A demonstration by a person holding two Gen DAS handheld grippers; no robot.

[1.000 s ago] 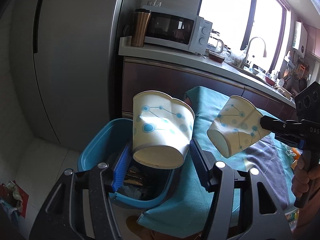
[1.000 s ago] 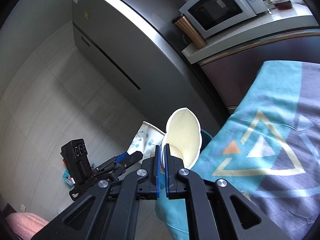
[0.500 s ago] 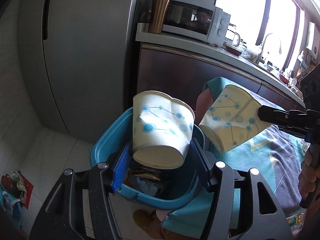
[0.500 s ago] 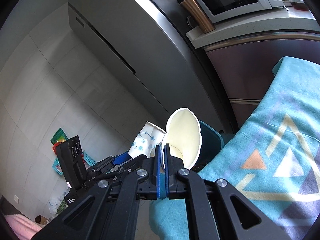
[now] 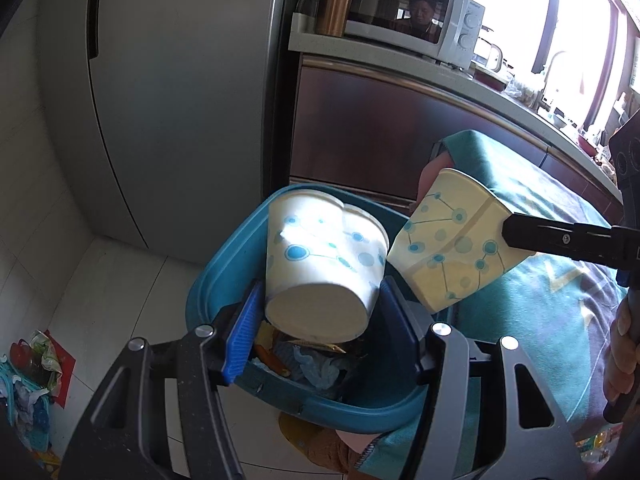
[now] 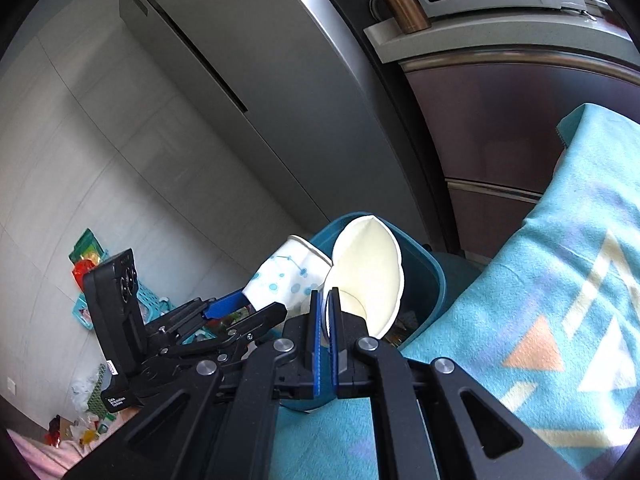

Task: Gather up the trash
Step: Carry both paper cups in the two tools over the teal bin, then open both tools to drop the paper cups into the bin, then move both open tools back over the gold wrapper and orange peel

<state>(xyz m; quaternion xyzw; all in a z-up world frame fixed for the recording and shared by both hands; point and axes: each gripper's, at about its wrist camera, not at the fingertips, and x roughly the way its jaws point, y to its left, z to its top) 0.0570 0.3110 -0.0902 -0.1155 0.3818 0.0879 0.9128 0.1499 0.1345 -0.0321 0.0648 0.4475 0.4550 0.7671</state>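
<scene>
The left tongs (image 5: 320, 316) pinch a paper cup (image 5: 320, 264) by its sides, base toward the camera, right above the blue trash bin (image 5: 224, 276). The right tongs (image 6: 325, 312) are pressed together on the rim of a second paper cup (image 6: 370, 272), also above the bin, just beside the first cup. Inside the bin lie wrappers (image 5: 316, 364). A teal cloth (image 6: 540, 320) lies next to the bin.
</scene>
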